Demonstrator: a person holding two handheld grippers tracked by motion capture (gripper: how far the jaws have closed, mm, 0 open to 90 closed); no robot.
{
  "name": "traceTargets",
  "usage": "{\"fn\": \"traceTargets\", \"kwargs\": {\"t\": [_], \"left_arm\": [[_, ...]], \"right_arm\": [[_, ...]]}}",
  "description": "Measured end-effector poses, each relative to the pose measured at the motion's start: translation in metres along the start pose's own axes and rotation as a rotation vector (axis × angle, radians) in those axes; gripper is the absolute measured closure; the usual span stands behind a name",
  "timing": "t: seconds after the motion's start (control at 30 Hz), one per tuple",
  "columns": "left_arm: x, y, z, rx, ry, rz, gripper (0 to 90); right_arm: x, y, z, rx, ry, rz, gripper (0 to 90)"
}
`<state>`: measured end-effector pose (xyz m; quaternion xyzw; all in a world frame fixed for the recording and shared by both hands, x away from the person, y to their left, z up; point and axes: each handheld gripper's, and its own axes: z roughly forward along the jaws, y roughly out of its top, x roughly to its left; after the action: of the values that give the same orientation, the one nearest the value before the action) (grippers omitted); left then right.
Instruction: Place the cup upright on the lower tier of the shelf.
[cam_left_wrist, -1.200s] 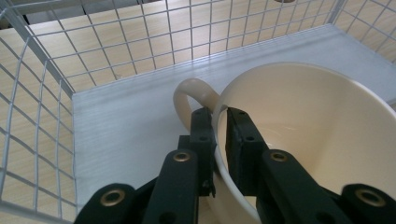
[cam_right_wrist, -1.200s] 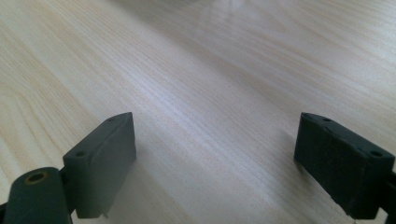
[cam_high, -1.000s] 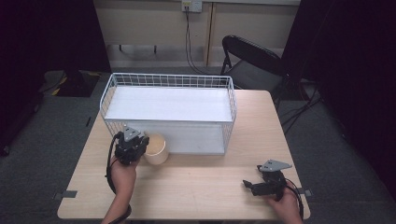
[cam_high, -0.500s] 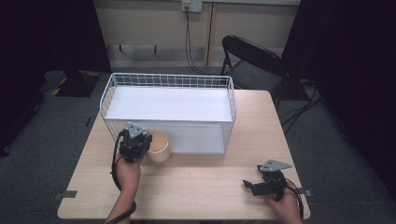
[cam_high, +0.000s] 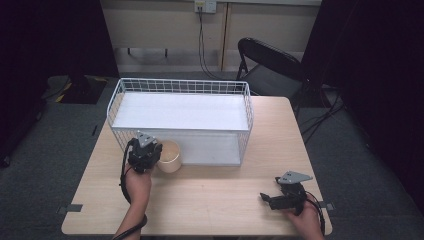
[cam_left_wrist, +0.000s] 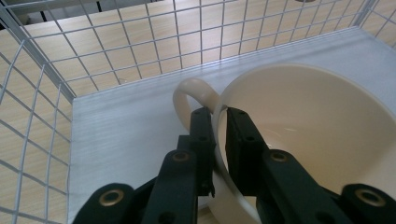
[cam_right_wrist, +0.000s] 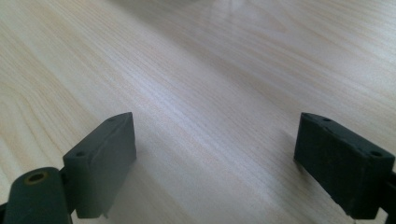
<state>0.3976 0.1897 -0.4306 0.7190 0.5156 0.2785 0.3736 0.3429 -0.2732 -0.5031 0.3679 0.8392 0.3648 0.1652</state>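
Dark room, pale wooden bench (cam_high: 215, 200). Left hand-held gripper (cam_left_wrist: 218, 122) is clenched on the rim of the cream cup (cam_left_wrist: 317, 140), at the wire basket's (cam_high: 180, 95) seven o'clock corner. Right hand-held gripper (cam_right_wrist: 215, 154) rests released at five o'clock.

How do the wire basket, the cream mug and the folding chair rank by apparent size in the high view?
1. wire basket, by far the largest.
2. folding chair, though it stands farther from the camera, so its true size is unsure.
3. cream mug, the smallest.
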Motion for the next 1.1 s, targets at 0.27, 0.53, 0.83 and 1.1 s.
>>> {"fn": "traceTargets", "kwargs": {"t": [0.27,0.53,0.83,1.1], "left_arm": [[0.0003,-0.0005,0.0022,-0.007,0.004,-0.012,81.5],[0.0006,-0.0001,0.0041,-0.011,0.008,-0.014,81.3],[0.0018,0.0023,0.0026,-0.031,-0.01,-0.027,70.5],[0.0024,-0.0006,0.0036,-0.024,-0.03,-0.049,60.1]], "right_arm": [[-0.0001,0.0,0.0001,-0.001,0.0,-0.001,11.9],[-0.0001,0.0,0.0,-0.001,-0.001,-0.001,11.9],[0.0,0.0,0.0,0.0,0.0,0.0,11.9],[-0.0001,0.0,-0.0001,0.001,-0.002,-0.001,11.9]]}}
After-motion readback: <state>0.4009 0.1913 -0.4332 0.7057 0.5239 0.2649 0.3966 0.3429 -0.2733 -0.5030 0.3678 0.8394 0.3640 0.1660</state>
